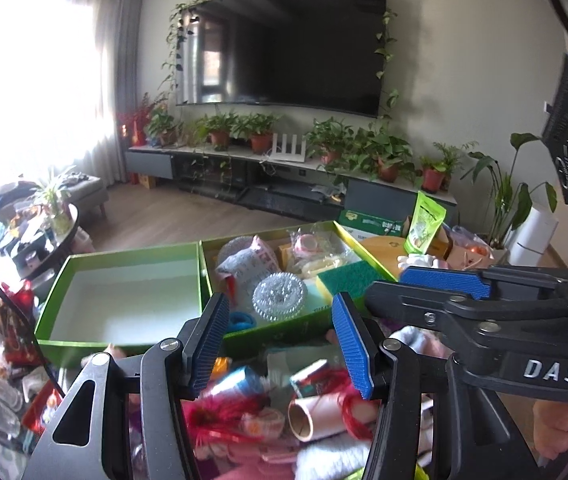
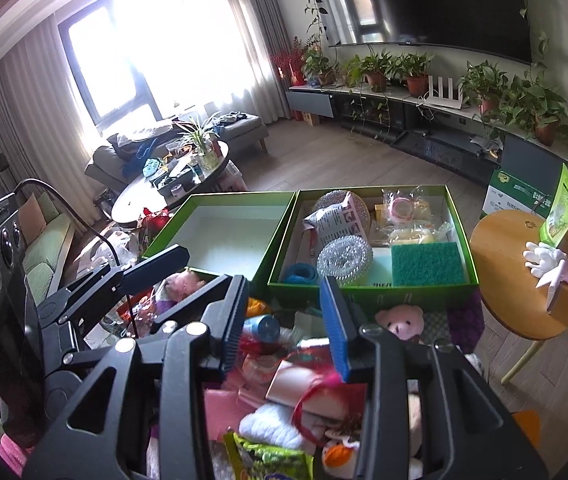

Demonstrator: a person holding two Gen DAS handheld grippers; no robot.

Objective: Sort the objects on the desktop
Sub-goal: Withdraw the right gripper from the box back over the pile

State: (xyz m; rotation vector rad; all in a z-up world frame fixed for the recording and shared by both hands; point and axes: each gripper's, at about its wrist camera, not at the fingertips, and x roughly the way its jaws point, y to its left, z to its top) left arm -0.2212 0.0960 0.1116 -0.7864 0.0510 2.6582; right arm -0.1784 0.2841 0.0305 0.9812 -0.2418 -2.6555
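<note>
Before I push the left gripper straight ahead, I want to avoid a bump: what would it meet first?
Probably the near wall of the filled green box, just beyond the open left gripper, with the steel scourer behind it. Depth is uncertain.

We see a big black TV (image 1: 296, 46) on the wall. Under the TV sit potted plants (image 1: 260, 132) on a long cabinet (image 1: 244, 172). Left of the TV hang curtains (image 1: 120, 92).

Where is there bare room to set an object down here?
The left green box is bare inside, bordered by its own walls. The right green box is crowded: sponge, steel scrubber. The pile under both open grippers is packed.
</note>
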